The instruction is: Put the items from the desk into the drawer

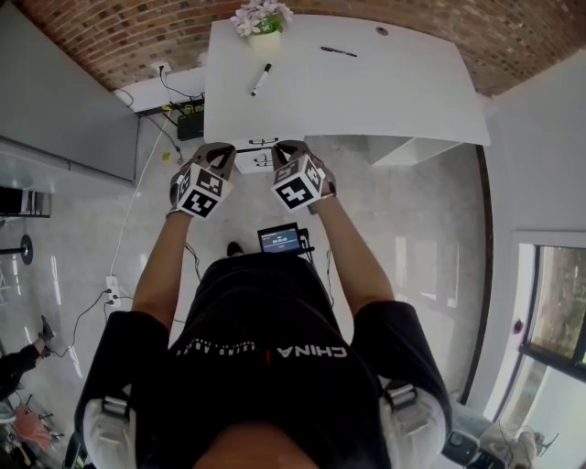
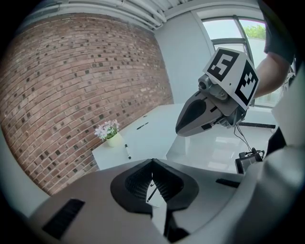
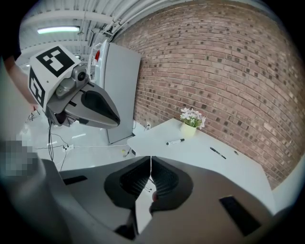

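A white desk (image 1: 385,92) stands ahead against a brick wall. On it lie a black-capped white marker (image 1: 261,80), a thin black pen (image 1: 339,51) and a small pot of flowers (image 1: 261,27). Under the desk's near edge, a white drawer front with a dark handle (image 1: 260,143) shows between the two gripper tips. My left gripper (image 1: 227,154) and right gripper (image 1: 280,151) hang side by side in the air before that edge. Both are shut, with nothing held. The left gripper view shows the marker (image 2: 127,151) and flowers (image 2: 110,135) far beyond its closed tips (image 2: 152,162). The right gripper (image 3: 151,158) looks at the same marker (image 3: 175,141) and pen (image 3: 218,152).
A tall grey cabinet (image 1: 55,101) stands at the left, with cables and a power strip (image 1: 114,289) on the glossy floor. A white panel (image 1: 412,151) hangs under the desk's right side. A small screen (image 1: 279,238) sits at the person's waist. A window (image 1: 549,311) is at the right.
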### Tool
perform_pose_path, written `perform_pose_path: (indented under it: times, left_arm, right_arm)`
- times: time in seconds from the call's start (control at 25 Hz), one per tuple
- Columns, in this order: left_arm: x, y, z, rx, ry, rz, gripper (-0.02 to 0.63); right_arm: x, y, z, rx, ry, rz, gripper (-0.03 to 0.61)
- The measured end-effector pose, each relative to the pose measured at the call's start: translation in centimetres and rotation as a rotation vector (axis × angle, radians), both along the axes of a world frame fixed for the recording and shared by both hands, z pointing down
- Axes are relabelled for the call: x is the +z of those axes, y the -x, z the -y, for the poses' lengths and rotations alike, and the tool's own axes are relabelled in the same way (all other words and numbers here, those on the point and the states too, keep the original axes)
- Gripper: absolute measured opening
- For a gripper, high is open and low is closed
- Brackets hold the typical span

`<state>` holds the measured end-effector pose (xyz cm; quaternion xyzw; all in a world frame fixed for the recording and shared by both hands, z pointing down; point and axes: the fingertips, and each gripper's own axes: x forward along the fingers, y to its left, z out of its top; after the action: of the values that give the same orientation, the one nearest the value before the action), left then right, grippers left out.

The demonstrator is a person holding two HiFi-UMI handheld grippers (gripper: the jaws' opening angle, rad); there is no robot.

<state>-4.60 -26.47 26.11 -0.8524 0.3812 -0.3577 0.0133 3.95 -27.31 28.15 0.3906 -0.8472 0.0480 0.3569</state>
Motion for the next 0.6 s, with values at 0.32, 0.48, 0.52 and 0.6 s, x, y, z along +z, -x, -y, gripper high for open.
perform_pose_path:
  times: [0.32, 0.48, 0.52, 0.6]
  left_arm:
    - [-0.7, 2.2, 1.5, 0.033, 0.005, -0.032, 0.012]
    - [-0.6, 2.7, 2.0, 0.041, 0.01, -0.04, 0.012]
    - [-0.5, 2.8, 2.1, 0.044, 0.012, -0.037, 0.012]
    - [-0.3, 3.0, 2.1, 0.047, 0.015, -0.031, 0.012]
  right_arm:
    - [-1.2, 2.9, 1.1, 0.032, -0.018, 0.008, 0.017]
    - [-1.1, 3.5, 1.7, 0.032, -0.021, -0.002, 0.017]
    - [-1.1, 3.6, 1.8, 0.033, -0.021, -0.003, 0.017]
    - [-1.1, 3.8, 1.8, 0.033, -0.021, -0.003, 0.017]
